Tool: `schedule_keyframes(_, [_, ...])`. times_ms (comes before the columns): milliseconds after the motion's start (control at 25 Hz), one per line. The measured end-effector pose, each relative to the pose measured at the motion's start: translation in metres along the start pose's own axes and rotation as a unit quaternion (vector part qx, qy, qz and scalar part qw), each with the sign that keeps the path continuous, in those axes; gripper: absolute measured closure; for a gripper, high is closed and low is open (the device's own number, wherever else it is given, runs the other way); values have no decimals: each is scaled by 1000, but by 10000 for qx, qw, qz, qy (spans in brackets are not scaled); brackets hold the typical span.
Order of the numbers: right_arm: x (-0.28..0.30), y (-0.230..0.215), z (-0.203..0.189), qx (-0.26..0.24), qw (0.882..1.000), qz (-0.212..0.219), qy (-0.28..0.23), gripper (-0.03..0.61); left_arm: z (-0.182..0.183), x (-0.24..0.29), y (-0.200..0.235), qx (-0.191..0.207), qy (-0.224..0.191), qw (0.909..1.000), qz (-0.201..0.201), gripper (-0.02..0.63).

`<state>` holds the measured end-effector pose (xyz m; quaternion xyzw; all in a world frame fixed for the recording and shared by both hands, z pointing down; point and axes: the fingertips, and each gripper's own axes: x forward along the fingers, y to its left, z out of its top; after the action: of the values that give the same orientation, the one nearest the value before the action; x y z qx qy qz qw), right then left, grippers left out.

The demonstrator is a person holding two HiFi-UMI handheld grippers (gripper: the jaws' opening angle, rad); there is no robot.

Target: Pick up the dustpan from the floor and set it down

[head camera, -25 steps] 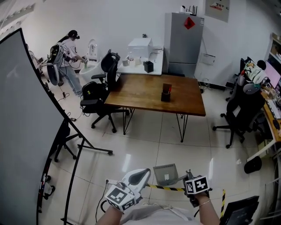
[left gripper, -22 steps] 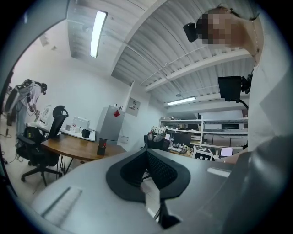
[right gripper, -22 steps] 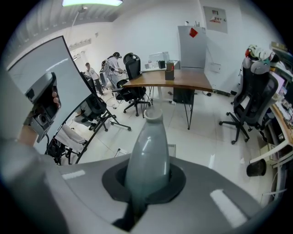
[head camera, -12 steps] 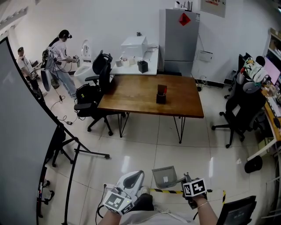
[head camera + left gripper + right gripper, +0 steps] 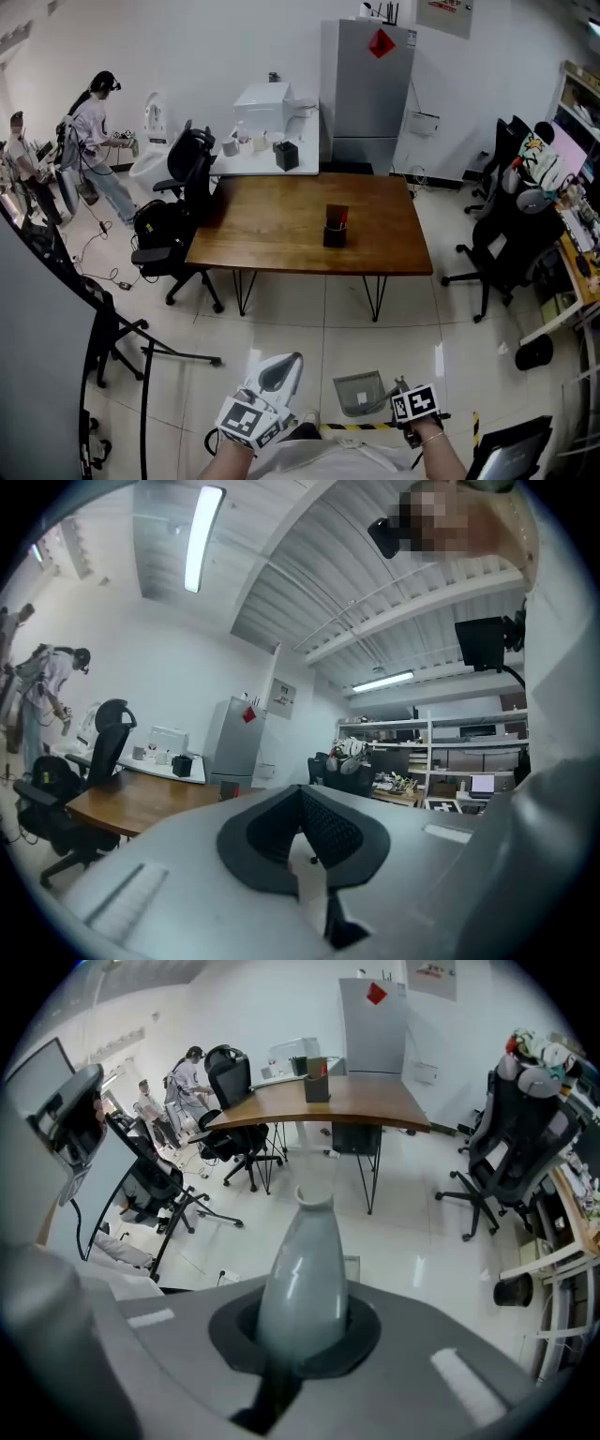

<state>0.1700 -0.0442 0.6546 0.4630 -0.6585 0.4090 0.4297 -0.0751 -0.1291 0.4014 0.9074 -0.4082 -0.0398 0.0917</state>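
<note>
The grey dustpan (image 5: 361,392) hangs low over the white tiled floor in front of me, its pan facing the table. My right gripper (image 5: 401,389) is shut on its handle. In the right gripper view the rounded grey handle (image 5: 302,1274) stands out from between the dark pads of that gripper (image 5: 298,1335), and a corner of the pan (image 5: 352,1265) shows behind it. Whether the pan touches the floor I cannot tell. My left gripper (image 5: 289,361) points forward at the lower left. Its pads meet at the tips (image 5: 302,803) with nothing between them.
A wooden table (image 5: 281,234) with a dark holder (image 5: 334,225) stands ahead. Office chairs (image 5: 178,202) (image 5: 497,234) flank it, and a grey fridge (image 5: 366,94) is behind. A stand's black legs (image 5: 141,347) spread at the left. Striped floor tape (image 5: 347,428) runs by my feet. People (image 5: 94,131) work at far left.
I have moved forward toward the table and the whole scene has slid leftward. Both grippers came along. The dustpan stayed in the right gripper and sits lower in view.
</note>
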Motion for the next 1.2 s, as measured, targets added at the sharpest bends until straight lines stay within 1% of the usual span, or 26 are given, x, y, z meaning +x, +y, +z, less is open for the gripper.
schedule_keyframes(80, [11,-3,19,153,9998,-78,-38,578,-1,10,22,3,84,10000,-19,600])
schedule_keyframes(120, [16,-5,29,235,9996,-116,-76,578,-4,13,33,-16,161,9998,66,600])
schedule_keyframes(240, [32,-15,58,398,9987,-206,-237,578,-16,20,68,-167,361,9978,522,600])
schedule_keyframes(280, [37,-19,68,421,9984,-230,-287,578,-20,22,76,-234,380,9971,608,600])
schedule_keyframes(440, [66,-34,99,562,9974,-255,-370,578,-35,30,88,-502,530,9941,798,600])
schedule_keyframes(600, [117,-43,135,760,9959,-164,-462,578,-67,37,107,-588,941,9885,1032,600])
schedule_keyframes(680, [145,-46,149,805,9956,-150,-449,578,-82,39,115,-636,1101,9862,1061,600])
schedule_keyframes(800, [183,-50,162,852,9954,-156,-404,578,-102,39,124,-686,1248,9838,1089,600])
schedule_keyframes(1000, [231,-55,172,936,9945,-248,-398,578,-128,42,145,-784,1361,9802,1208,600])
schedule_keyframes(1200, [253,-51,170,687,9960,-414,-385,578,-140,47,154,-824,1382,9791,1245,600])
